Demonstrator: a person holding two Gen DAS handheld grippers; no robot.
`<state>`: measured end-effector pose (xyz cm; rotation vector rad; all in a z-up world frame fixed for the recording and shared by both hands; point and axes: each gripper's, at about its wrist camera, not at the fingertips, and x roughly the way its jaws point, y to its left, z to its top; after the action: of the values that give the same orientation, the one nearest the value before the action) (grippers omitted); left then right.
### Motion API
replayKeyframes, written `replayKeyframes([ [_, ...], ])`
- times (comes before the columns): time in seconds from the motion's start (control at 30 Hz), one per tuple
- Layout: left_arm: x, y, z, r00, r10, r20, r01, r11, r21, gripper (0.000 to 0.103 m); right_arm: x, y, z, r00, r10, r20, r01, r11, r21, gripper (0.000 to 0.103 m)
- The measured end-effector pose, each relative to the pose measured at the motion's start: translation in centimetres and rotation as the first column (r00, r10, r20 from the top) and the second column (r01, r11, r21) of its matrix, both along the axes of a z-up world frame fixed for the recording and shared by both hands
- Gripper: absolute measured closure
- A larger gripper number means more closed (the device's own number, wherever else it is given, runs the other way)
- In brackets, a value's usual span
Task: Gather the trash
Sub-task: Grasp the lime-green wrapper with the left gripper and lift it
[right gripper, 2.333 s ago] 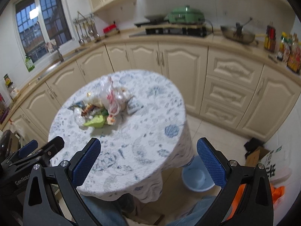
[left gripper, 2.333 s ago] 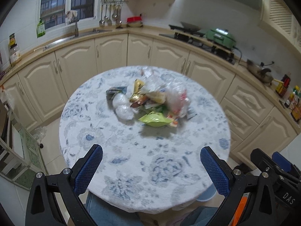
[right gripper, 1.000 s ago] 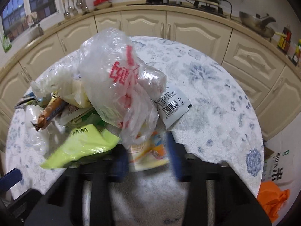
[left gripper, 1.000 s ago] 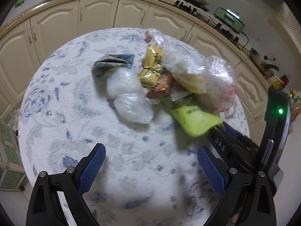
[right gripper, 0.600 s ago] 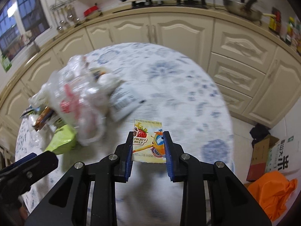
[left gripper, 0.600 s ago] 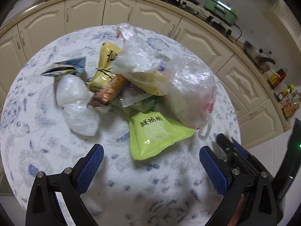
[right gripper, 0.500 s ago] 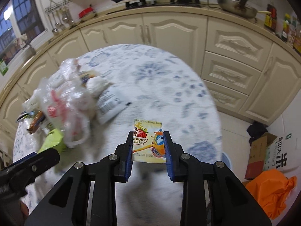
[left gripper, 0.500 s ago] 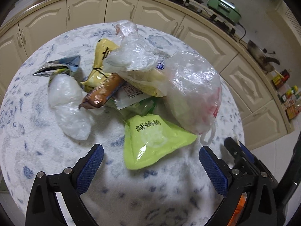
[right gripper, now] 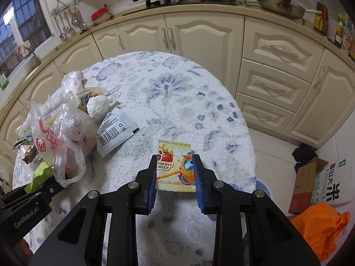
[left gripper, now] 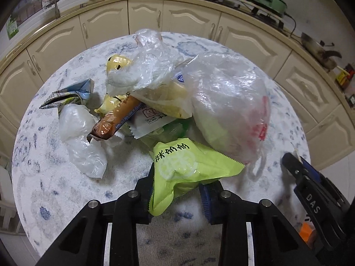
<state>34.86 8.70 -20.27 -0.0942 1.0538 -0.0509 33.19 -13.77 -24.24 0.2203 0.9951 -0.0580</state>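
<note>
A heap of trash lies on the round table (left gripper: 55, 190): a lime-green snack bag (left gripper: 186, 168), a clear plastic bag with red print (left gripper: 230, 115), a brown bar wrapper (left gripper: 115, 119), crumpled clear plastic (left gripper: 82, 141) and a folded blue wrapper (left gripper: 68, 93). My left gripper (left gripper: 177, 186) is shut on the lime-green snack bag at the heap's near edge. My right gripper (right gripper: 175, 173) is shut on a fruity jelly packet (right gripper: 174, 166), held above the table (right gripper: 177, 102) to the right of the heap (right gripper: 57, 128). A white barcode sachet (right gripper: 115, 130) lies beside the heap.
Cream kitchen cabinets (right gripper: 199, 33) curve around the table. On the floor to the right are a blue bin (right gripper: 263, 188), a cardboard box (right gripper: 310, 181) and an orange bag (right gripper: 319, 228). The right gripper's body (left gripper: 315, 199) shows at the table's right edge.
My left gripper has closed on the lime-green snack bag. My right gripper, holding the jelly packet, has swung further right, away from the heap.
</note>
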Motion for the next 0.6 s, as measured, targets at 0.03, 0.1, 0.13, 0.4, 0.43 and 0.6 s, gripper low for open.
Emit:
replayKeyframes([
  [0.03, -0.5, -0.3, 0.3, 1.0, 0.0, 0.011, 0.0, 1.0, 0.006, 0.074, -0.1, 0.0, 0.0, 1.0, 0.0, -0.001, 0.0, 1.0, 0.002, 0.074],
  [0.1, -1.4, -0.2, 0.9, 1.0, 0.001, 0.031, -0.001, 1.0, 0.02, 0.074, -0.3, 0.0, 0.1, 1.0, 0.002, 0.001, -0.002, 1.0, 0.012, 0.074],
  [0.13, -1.9, -0.1, 1.3, 0.999, -0.001, 0.035, 0.0, 1.0, 0.023, 0.074, -0.5, 0.0, 0.3, 1.0, 0.003, 0.003, -0.003, 1.0, 0.015, 0.074],
  [0.4, -5.7, -1.4, 3.2, 0.998, -0.034, 0.059, 0.033, 0.999, 0.025, 0.074, -2.7, -0.5, 1.9, 0.999, -0.017, 0.03, 0.016, 1.0, 0.02, 0.074],
  [0.43, -6.1, -1.6, 3.4, 0.997, -0.042, 0.057, 0.041, 0.999, 0.019, 0.074, -3.1, -0.7, 2.1, 0.999, -0.019, 0.034, 0.018, 1.0, 0.019, 0.074],
  [0.6, -7.7, -2.6, 4.6, 0.994, -0.083, 0.069, 0.081, 0.996, 0.023, 0.074, -5.0, -2.1, 3.3, 0.998, -0.05, 0.049, 0.049, 0.999, 0.023, 0.074],
])
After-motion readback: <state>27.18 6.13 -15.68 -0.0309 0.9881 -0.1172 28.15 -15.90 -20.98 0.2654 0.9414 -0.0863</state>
